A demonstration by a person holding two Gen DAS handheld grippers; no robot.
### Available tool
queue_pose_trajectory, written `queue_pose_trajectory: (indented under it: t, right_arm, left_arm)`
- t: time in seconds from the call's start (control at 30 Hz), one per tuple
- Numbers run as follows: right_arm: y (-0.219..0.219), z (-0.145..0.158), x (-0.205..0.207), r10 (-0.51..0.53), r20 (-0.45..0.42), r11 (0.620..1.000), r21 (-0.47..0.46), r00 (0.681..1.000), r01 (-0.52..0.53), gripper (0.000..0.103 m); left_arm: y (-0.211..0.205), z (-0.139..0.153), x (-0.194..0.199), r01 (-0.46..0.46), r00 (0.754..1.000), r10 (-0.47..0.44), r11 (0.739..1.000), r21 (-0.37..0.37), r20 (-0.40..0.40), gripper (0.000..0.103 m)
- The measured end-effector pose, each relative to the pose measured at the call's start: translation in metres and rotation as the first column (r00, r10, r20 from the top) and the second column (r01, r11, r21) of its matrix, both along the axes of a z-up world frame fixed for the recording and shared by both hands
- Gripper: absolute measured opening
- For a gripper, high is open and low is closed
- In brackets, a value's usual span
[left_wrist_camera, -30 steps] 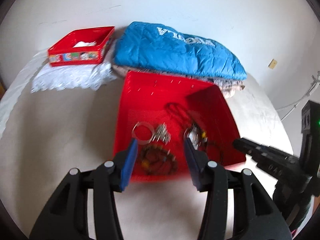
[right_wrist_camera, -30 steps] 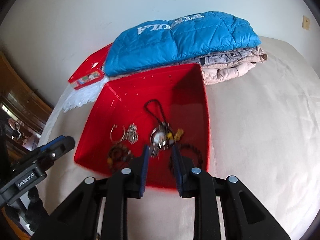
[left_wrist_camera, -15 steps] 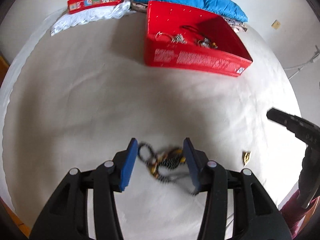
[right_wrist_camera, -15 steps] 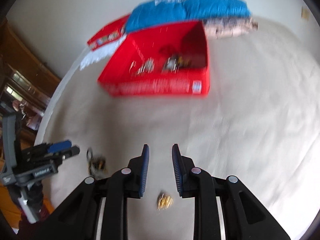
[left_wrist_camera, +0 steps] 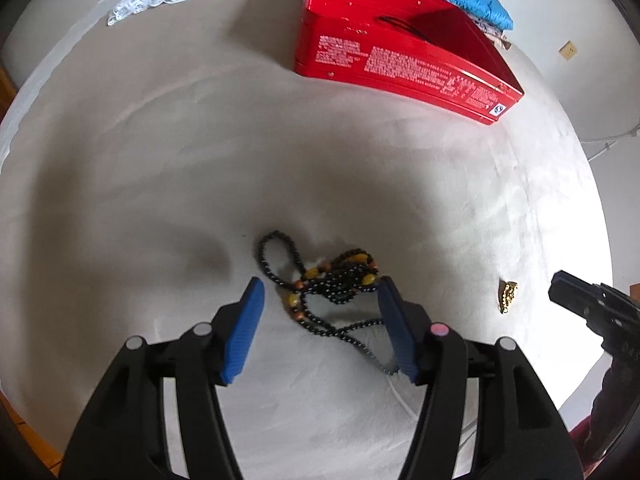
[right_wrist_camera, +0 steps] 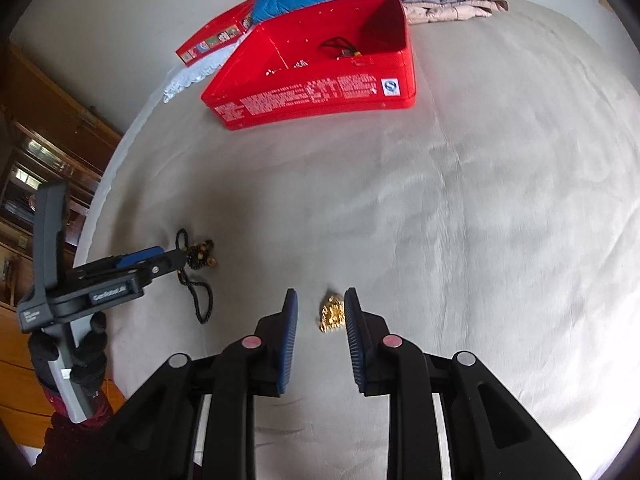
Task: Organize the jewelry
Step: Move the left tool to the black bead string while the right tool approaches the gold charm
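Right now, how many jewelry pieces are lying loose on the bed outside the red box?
2: the black and amber beaded necklace between the left gripper fingers, and the small gold ornament between the right gripper fingers.

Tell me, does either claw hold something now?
Nothing is held. The left claw is open around the bead necklace; the right claw is open around the gold piece.

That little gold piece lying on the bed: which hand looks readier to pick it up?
The right. The gold piece lies between the open right gripper's blue fingers. The left gripper, also open, straddles the beaded necklace, with the gold piece off to its side.
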State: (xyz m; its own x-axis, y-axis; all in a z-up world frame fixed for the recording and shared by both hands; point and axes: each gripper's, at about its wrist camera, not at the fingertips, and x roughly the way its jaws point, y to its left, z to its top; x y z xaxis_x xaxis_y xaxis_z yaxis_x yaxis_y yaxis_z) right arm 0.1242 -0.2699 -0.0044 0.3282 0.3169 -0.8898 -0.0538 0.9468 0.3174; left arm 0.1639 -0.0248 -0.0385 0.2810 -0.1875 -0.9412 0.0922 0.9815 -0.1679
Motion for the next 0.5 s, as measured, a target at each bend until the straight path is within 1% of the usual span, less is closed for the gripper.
queue_pose_trajectory:
  t: [0.23, 0.4, 0.43, 0.47, 0.5]
  right_arm:
    - [-0.004, -0.005, -0.006, -0.003, -0.008, 1.000, -0.001, 1.000, 0.003, 0.024]
    - [-0.008, -0.009, -0.007, -0.006, -0.015, 1.000, 0.005, 1.000, 0.006, 0.024]
    - [-0.009, -0.010, -0.008, -0.005, -0.017, 1.000, 0.006, 1.000, 0.005, 0.024]
    - [-0.009, -0.011, -0.009, -0.006, -0.018, 1.000, 0.005, 1.000, 0.006, 0.024]
    - [-0.009, -0.012, -0.009, -0.006, -0.019, 1.000, 0.006, 1.000, 0.006, 0.024]
  left_arm:
    - [-0.010, -0.012, 0.011, -0.017, 1.000, 0.018, 0.999, 0.027, -0.020, 0.060]
    - [-0.015, -0.016, 0.014, -0.012, 1.000, 0.013, 0.999, 0.052, -0.011, 0.059]
    - [-0.015, -0.016, 0.015, -0.010, 1.000, 0.010, 0.998, 0.055, -0.010, 0.056]
    - [-0.015, -0.016, 0.015, -0.006, 1.000, 0.007, 0.998, 0.058, -0.009, 0.048]
    - [-0.016, -0.016, 0.014, 0.003, 1.000, -0.003, 0.998, 0.058, -0.009, 0.042]
